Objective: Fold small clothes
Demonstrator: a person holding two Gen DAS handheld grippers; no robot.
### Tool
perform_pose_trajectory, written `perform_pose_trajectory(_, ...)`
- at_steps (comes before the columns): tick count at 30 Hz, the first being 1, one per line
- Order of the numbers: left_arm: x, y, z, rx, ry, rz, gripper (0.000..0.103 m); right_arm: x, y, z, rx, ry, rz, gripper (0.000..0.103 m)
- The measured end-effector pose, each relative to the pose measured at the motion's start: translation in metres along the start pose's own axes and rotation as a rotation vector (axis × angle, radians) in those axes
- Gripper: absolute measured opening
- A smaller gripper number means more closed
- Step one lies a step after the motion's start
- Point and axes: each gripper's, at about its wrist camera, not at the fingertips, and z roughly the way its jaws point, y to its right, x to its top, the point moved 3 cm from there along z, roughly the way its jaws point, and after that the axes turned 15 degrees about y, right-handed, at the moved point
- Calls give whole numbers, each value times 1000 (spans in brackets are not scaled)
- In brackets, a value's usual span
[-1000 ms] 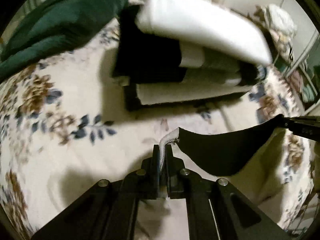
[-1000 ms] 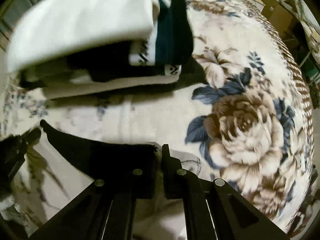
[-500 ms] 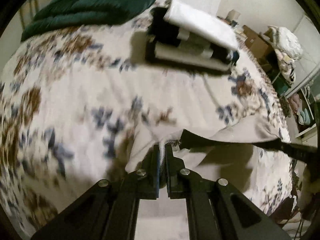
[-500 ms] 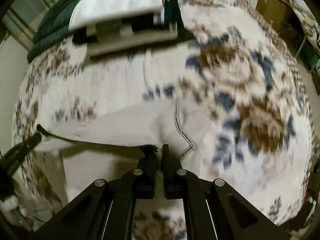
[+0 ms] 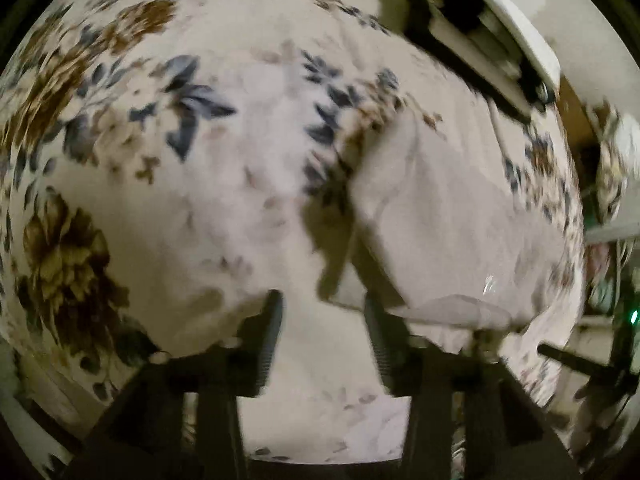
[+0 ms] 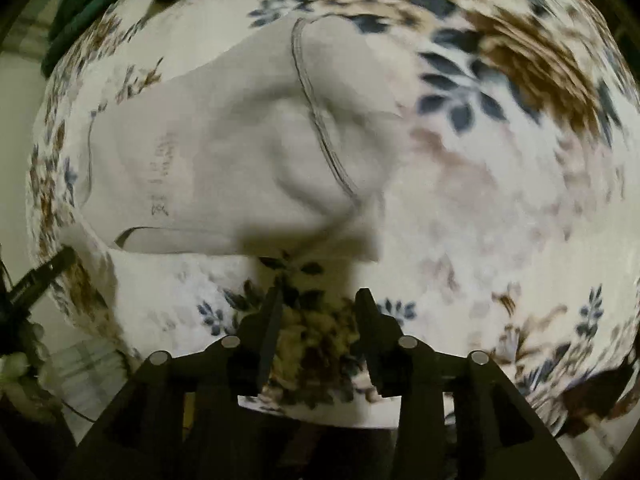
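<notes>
A small beige garment (image 6: 224, 168) lies spread on the floral bedspread (image 6: 500, 200), with a stitched seam running across it. It also shows in the left wrist view (image 5: 448, 216), to the right of my left gripper. My left gripper (image 5: 322, 304) is open and empty, just left of the garment's near corner. My right gripper (image 6: 318, 300) is open and empty, just short of the garment's near edge. The tip of the right gripper (image 5: 576, 364) shows at the far right of the left wrist view.
A stack of folded clothes (image 5: 492, 36), white, black and beige, sits at the far end of the bed. A dark green blanket (image 6: 76, 12) lies at the far left edge. Room clutter shows beyond the bed's right side (image 5: 612, 184).
Both grippers have opened and let go of the beige garment, which now lies flat on the bed. Both have drawn back toward its near edge.
</notes>
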Motion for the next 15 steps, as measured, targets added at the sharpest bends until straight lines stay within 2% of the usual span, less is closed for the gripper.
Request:
perform_pose_trajectory(4,31,6,7,-47,42,-43,46,26,29,-22,85,109,198,48)
perform_pose_trajectory(5,39,9,12,-59,48,-44,50,35,34,-24,112,135,241,48)
perform_pose_trajectory(8,67,27,40,-92,55,-28,51,63,39,-19,176,182,317,49)
perform_pose_trajectory(10,81,39,64,-115,35,-11,51,84,41,-6,176,189,343,53)
perform_pose_trajectory(14,94,52,110,-140,-64,-35,49,111,39,26,220,163,387,53)
perform_pose_trajectory(15,95,54,114,-151,-66,-41,49,114,38,34,229,153,396,52)
